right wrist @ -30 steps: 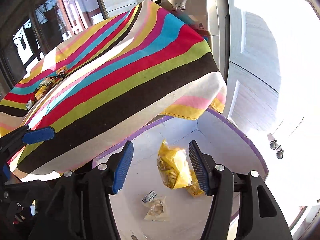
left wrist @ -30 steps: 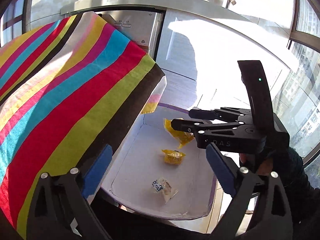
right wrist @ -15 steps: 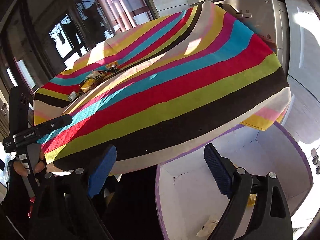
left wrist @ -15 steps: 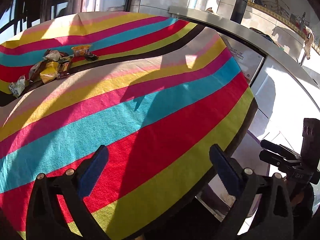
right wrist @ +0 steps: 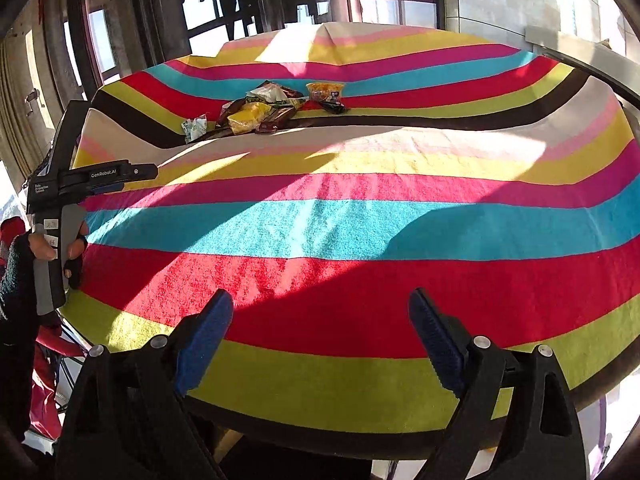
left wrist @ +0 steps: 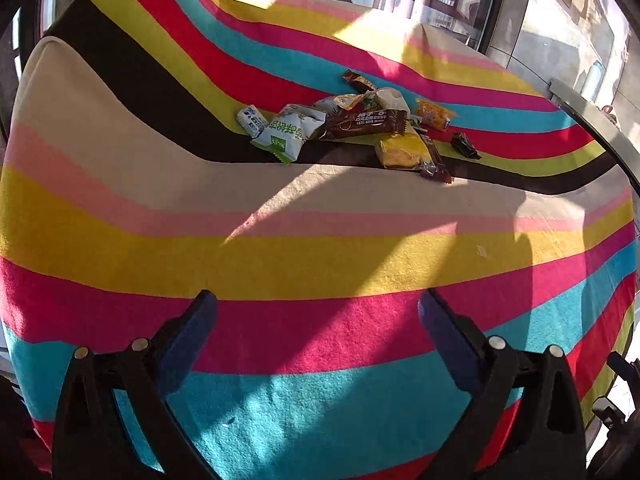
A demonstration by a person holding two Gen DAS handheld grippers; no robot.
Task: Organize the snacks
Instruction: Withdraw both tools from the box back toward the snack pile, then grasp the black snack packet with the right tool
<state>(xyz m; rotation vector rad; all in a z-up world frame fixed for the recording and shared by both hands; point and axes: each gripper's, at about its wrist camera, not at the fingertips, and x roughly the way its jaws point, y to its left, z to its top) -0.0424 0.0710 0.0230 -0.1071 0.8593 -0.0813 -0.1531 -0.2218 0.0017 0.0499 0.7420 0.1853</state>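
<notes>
A pile of wrapped snacks lies on the striped tablecloth, far from both grippers. It holds a green-white packet, a brown chocolate bar, a yellow packet and an orange packet. My left gripper hangs open and empty over the near stripes. My right gripper is also open with nothing between its pads. In the right wrist view the snack pile sits at the back. The left gripper shows at the left edge there, held by a gloved hand.
Tall windows stand behind the table. A grey counter edge runs past the table's right side. A purple-rimmed white box peeks out below the table's near right edge. Red fabric hangs low at the left.
The right gripper's jaws widened and the yellow packet between them is gone. Both grippers swung away from the white box to over the tablecloth, facing the snack pile.
</notes>
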